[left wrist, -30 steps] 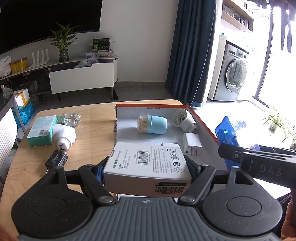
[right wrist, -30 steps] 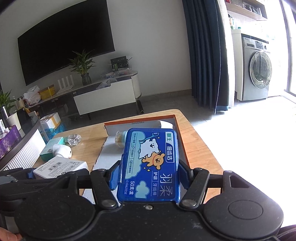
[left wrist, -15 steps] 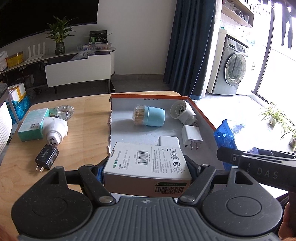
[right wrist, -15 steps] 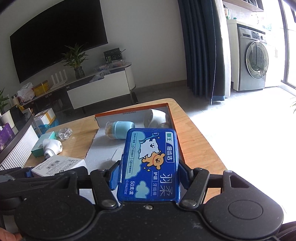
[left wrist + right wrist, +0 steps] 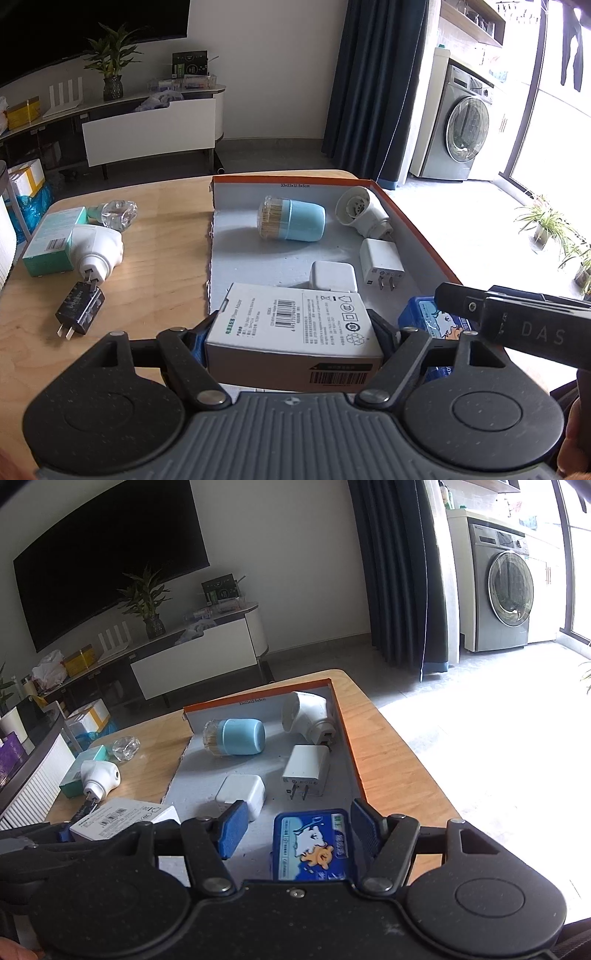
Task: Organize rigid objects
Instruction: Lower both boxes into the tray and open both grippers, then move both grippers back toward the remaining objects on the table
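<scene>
Right hand-held gripper (image 5: pixel 291 829) has opened wide since half a second ago; the blue floss-pick tin (image 5: pixel 314 843) it was clamping now lies flat in the orange-edged box (image 5: pixel 345 731), near corner, between the spread pads and apparently untouched by them. That item looks placed. Left hand-held gripper (image 5: pixel 295 330) remains clamped on the white adapter carton (image 5: pixel 295 325), hovering over the box's near edge, likely next in.

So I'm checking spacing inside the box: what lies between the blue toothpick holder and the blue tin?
In the right wrist view, two white chargers, and, lie between the toothpick holder and the tin.
</scene>
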`<state>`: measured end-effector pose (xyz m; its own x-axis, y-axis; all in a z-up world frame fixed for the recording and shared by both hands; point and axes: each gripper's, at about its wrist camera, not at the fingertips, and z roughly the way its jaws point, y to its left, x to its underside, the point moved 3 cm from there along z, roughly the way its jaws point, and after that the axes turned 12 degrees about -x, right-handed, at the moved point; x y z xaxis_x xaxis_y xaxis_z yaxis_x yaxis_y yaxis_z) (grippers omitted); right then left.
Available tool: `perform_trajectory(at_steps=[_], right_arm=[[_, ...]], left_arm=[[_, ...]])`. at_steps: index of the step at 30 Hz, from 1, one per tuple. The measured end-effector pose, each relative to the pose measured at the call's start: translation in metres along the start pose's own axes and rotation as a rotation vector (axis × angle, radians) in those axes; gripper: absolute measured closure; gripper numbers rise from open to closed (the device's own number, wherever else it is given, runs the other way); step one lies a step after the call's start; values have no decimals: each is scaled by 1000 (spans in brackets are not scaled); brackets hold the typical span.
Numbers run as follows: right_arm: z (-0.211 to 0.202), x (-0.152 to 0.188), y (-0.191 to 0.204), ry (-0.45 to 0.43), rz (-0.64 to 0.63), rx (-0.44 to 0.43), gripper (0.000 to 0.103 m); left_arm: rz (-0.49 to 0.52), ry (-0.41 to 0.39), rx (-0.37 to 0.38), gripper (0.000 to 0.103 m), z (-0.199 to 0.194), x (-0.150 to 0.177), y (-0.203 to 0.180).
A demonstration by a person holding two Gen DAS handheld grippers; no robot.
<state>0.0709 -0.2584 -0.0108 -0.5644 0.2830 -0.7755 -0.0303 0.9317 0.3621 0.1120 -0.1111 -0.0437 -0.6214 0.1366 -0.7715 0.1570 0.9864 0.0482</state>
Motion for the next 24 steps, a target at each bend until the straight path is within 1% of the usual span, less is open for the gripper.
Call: perform_trajectory(at_steps=[3,8,10,11,14,17,19,24], right_arm=[[-3,-1,-3,-17,8,7,27],[-9,-3,-6,-46,19,15,27],[-12,-4,-6,-54,19,15,27],[-13,-5,-5,-58,16,15,27],[-16,-6,-4,-65,12,12,27],[-19,-7,-1,-72,5,8,27],[-20,-8,2,-77,-1,5,25],[-22,-9,15,-70,-28,-9,20]], left_arm=[[6,6,12,23,2,0,-3],[26,17,57,23,3,2,-13],[30,12,74,15,1,3,-15],[31,8,73,15,-1,3,-16],[30,0,57,13,-5,1,-13],[9,-14,35,8,-11,-2,-6],[1,-18,17,4,-14,-3,-1],[-7,2,-54,1,-18,-6,13]])
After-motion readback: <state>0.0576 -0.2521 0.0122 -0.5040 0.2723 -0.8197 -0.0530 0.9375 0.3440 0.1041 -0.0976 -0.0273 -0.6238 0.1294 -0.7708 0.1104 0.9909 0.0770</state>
